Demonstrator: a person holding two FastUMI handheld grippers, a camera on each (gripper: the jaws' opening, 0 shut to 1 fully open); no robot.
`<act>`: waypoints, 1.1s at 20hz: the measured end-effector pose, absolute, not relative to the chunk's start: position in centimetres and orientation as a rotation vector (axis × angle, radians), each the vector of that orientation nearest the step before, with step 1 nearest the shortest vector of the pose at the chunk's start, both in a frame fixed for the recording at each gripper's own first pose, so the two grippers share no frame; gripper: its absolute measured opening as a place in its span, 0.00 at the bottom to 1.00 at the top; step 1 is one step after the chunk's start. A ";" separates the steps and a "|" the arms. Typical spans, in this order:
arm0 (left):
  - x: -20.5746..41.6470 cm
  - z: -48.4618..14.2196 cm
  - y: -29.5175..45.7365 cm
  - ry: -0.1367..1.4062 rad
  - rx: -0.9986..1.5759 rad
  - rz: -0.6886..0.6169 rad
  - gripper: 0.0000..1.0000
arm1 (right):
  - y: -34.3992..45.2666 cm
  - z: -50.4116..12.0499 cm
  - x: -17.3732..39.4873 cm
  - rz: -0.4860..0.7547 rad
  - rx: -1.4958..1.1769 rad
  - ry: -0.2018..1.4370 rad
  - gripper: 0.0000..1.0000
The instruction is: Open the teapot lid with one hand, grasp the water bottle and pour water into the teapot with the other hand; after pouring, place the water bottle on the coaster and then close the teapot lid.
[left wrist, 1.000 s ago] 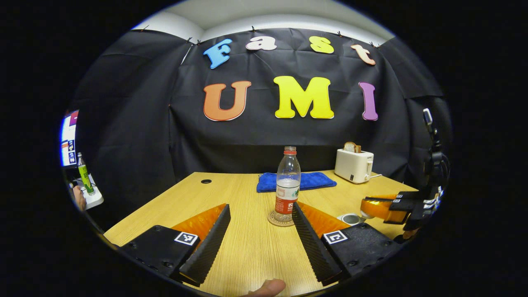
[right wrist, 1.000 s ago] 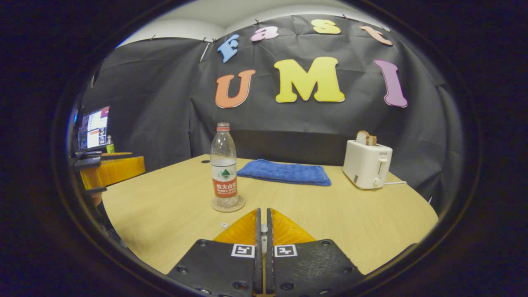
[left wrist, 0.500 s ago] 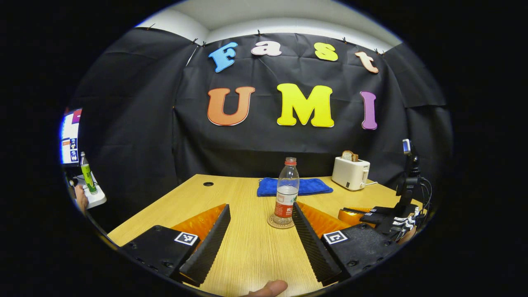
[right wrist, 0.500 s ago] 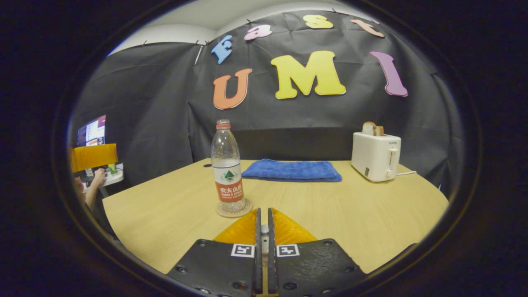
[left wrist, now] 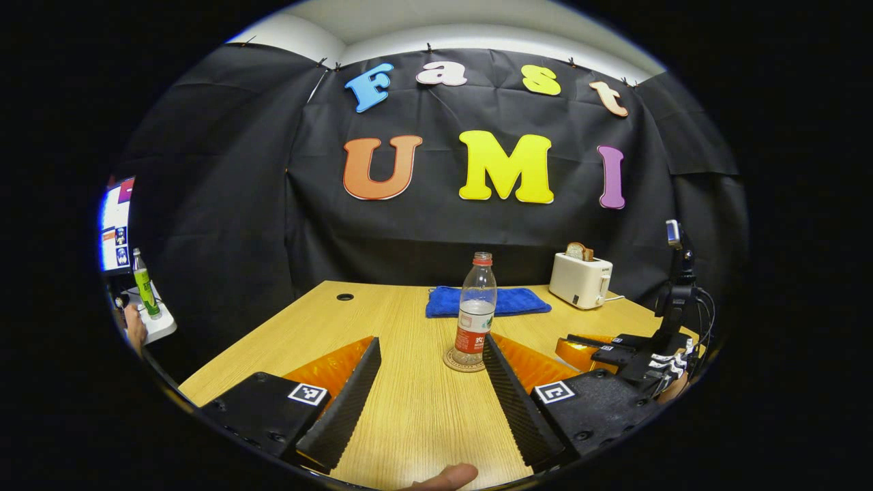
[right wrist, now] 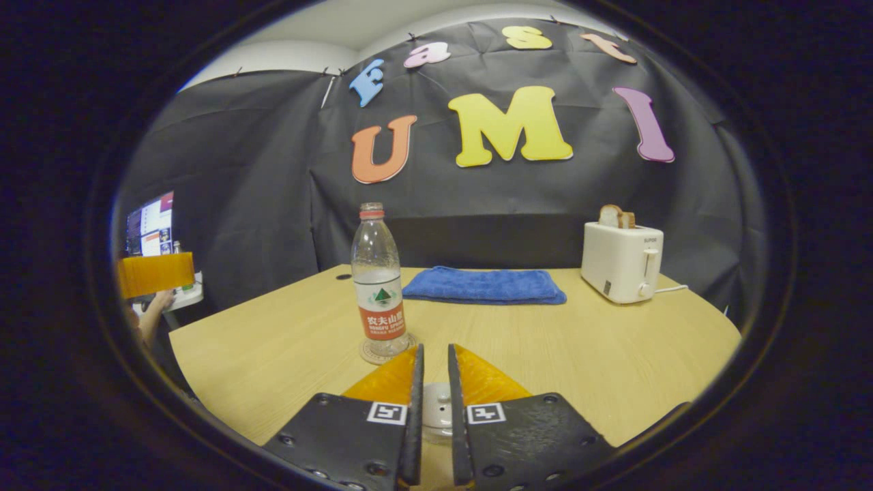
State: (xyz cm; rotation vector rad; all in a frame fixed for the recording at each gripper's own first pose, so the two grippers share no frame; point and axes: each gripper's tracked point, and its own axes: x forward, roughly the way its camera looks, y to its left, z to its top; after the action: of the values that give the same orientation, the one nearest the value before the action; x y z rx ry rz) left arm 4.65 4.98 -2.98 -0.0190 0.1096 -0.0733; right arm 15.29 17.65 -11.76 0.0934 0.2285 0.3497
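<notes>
A clear water bottle (left wrist: pixel 475 310) with a red cap and a red label stands upright on a round coaster (left wrist: pixel 464 361) in the middle of the wooden table. My left gripper (left wrist: pixel 430 341) is open wide just short of the bottle, touching nothing. My right gripper (right wrist: pixel 434 349) has its fingers a little apart, and the pale round teapot lid (right wrist: pixel 436 412) lies low between them, close to the camera. The teapot's body is hidden under the fingers. The bottle (right wrist: pixel 379 286) stands ahead and to the left of the right gripper. In the left gripper view the right gripper (left wrist: pixel 600 348) sits low at the right.
At the back of the table (right wrist: pixel 614 368) lies a folded blue towel (right wrist: pixel 484 285), and to its right stands a white toaster (right wrist: pixel 620 262) with bread in it. A screen (right wrist: pixel 150 221) and a person's hand (right wrist: pixel 155 303) are off the table's left edge.
My right gripper's fingers have parted from fully shut to a narrow gap, which uncovers the lid between them. The left gripper has drawn back a little from the bottle.
</notes>
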 end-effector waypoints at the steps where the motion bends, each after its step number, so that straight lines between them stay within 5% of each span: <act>1: 4.6 -3.0 5.1 0.112 -0.014 -0.071 0.94 | 17.5 -11.4 15.1 0.347 0.088 0.223 0.24; 8: 4.0 -2.3 4.5 0.100 0.014 -0.074 0.94 | 15.5 -8.6 12.9 0.342 0.098 0.182 0.90; 22: 1.3 0.6 5.1 0.047 0.050 -0.004 0.94 | 3.6 -0.9 6.3 0.070 0.014 0.079 0.96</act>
State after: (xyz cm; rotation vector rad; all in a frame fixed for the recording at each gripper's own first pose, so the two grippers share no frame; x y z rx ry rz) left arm 1.29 5.13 0.64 0.0500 0.0473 -0.0043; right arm 6.34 3.56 -0.87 0.0141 0.0788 0.0698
